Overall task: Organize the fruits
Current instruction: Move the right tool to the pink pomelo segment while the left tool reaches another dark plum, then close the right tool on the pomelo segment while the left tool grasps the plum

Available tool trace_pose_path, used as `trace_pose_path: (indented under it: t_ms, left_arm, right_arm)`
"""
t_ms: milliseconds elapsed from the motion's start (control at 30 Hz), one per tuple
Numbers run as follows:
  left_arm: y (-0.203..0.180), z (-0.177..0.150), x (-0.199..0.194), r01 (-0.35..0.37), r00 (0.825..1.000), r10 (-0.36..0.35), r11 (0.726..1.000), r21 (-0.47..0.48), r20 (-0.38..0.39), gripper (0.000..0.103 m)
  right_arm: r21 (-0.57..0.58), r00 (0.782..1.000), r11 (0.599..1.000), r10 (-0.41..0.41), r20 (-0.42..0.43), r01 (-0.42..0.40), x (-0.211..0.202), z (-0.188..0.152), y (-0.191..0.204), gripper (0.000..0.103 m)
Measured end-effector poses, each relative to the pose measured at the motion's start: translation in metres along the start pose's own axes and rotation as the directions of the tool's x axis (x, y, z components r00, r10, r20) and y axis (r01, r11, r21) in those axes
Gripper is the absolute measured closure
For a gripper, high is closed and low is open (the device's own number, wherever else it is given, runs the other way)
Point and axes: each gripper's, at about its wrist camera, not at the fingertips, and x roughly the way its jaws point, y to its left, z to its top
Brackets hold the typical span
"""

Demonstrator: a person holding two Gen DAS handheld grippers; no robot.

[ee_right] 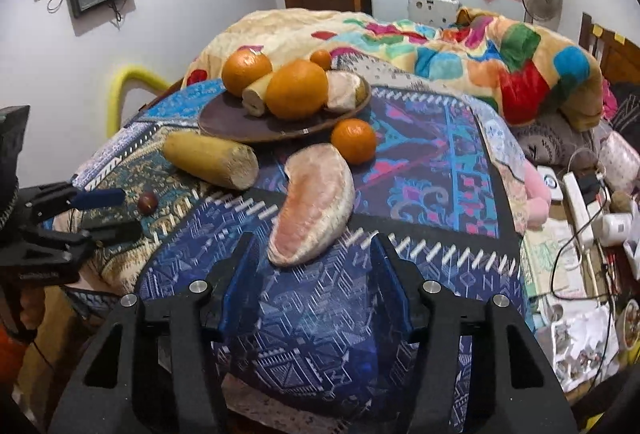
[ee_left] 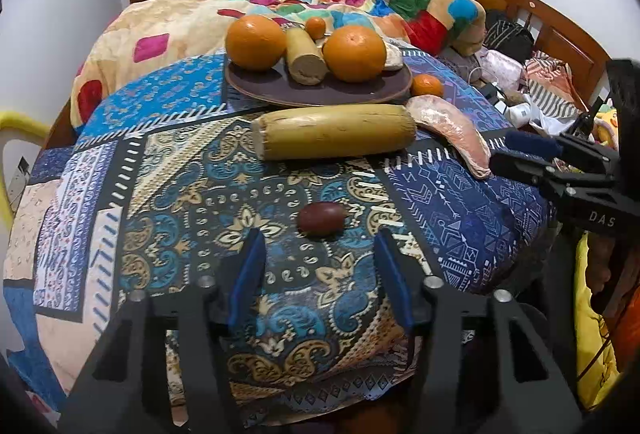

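A dark brown plate holds two big oranges, a short tan piece and a small orange; it shows too in the right wrist view. On the patterned cloth lie a long tan log-shaped fruit, a pink pomelo wedge, a small orange and a small dark red fruit. My left gripper is open, just short of the red fruit. My right gripper is open, its fingers flanking the near end of the pomelo wedge.
The cloth covers a rounded table that drops off at the near edges. A bed with a colourful blanket lies behind. Clutter with cables and a power strip is on the right. A yellow chair stands left.
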Motion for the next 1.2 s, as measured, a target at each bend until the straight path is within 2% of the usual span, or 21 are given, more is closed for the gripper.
trace_pose_path:
  t_ms: [133, 400, 433, 500, 833, 900, 933, 1000, 1133, 1200]
  left_arm:
    - [-0.001, 0.003, 0.005, 0.009, 1.0, -0.009, 1.0, 0.001, 0.006, 0.063]
    - [0.002, 0.004, 0.008, 0.011, 1.0, -0.011, 1.0, 0.004, 0.021, 0.078]
    - [0.004, 0.005, 0.008, 0.01, 1.0, -0.009, 1.0, -0.004, 0.022, 0.081]
    - [0.005, 0.006, 0.008, 0.008, 1.0, -0.008, 1.0, -0.01, 0.023, 0.081]
    - [0.015, 0.014, -0.006, -0.013, 0.998, 0.015, 0.999, -0.033, 0.068, 0.082]
    - [0.017, 0.017, -0.01, -0.014, 0.997, 0.017, 0.999, -0.036, 0.079, 0.082]
    - [0.018, 0.018, -0.012, -0.015, 0.996, 0.018, 0.999, -0.037, 0.086, 0.082]
    - [0.02, 0.021, -0.016, -0.018, 0.995, 0.022, 0.999, -0.042, 0.099, 0.082]
    - [0.023, 0.025, -0.021, -0.016, 0.993, 0.022, 0.999, -0.049, 0.12, 0.082]
    - [0.024, 0.025, -0.023, -0.017, 0.992, 0.023, 0.999, -0.051, 0.126, 0.082]
  right_arm:
    - [0.002, 1.0, 1.0, 0.011, 0.002, -0.011, 0.01, 0.009, 0.001, 0.049]
    - [0.022, 0.999, 1.0, 0.018, -0.033, -0.018, 0.043, 0.017, -0.006, 0.049]
    - [0.021, 1.0, 1.0, 0.014, -0.024, -0.014, 0.043, 0.016, -0.007, 0.052]
    - [0.015, 1.0, 1.0, -0.004, -0.018, 0.005, 0.043, 0.017, -0.007, 0.058]
    - [0.036, 1.0, 0.999, 0.027, 0.016, -0.027, 0.025, 0.018, -0.01, 0.06]
    - [0.035, 0.999, 0.999, 0.021, 0.032, -0.022, 0.018, 0.021, -0.008, 0.074]
    - [0.034, 0.999, 0.999, 0.033, 0.038, -0.034, 0.015, 0.023, -0.008, 0.077]
    - [0.029, 0.998, 0.998, 0.053, 0.043, -0.054, 0.012, 0.028, -0.005, 0.079]
    - [-0.005, 0.999, 1.0, 0.014, 0.032, -0.014, 0.016, 0.031, 0.0, 0.08]
    - [-0.006, 0.999, 0.999, 0.033, 0.016, -0.033, 0.019, 0.03, 0.0, 0.078]
